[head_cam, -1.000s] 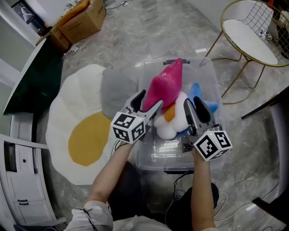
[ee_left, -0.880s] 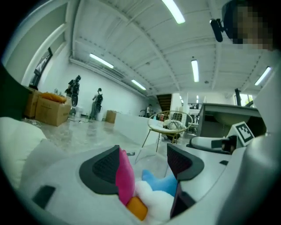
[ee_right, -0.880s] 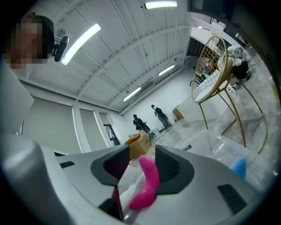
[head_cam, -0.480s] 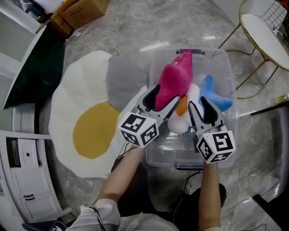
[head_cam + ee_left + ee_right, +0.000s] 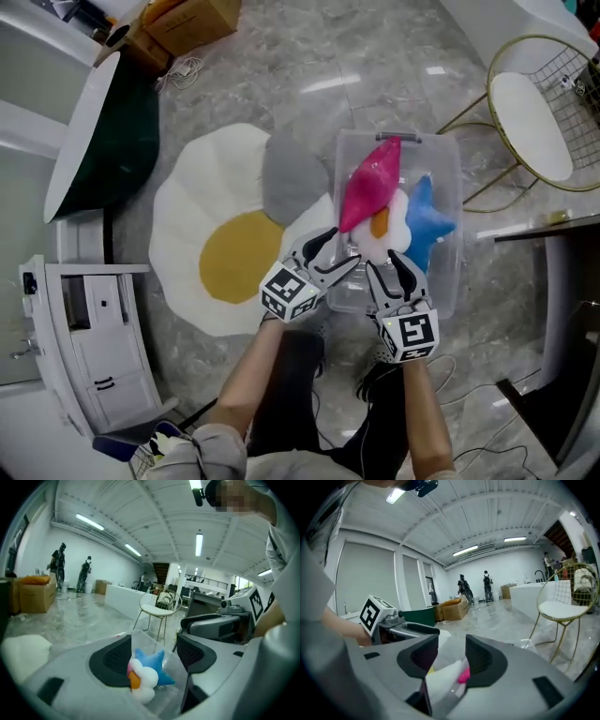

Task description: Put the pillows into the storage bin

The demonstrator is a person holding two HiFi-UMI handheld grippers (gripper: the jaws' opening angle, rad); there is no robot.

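both forearms (image 5: 251, 367) reach up from the bottom edge, with the left gripper (image 5: 330, 255) and right gripper (image 5: 392, 272) side by side over the clear plastic bin's (image 5: 444, 150) near rim, at centre frame. the left fingers (image 5: 110, 660) are wide, have just been closing a little, and are empty. the right fingers (image 5: 485, 660) are half open and empty. a plush pink pillow (image 5: 368, 183) and a blue star pillow (image 5: 428, 217) lie inside.

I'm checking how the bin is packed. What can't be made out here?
- Head view: the right gripper covers part of the storage bin's near end.
- Right gripper view: the pillows beyond its jaws are only blurred white and pink patches.
- Both gripper views: distant people too small to describe.
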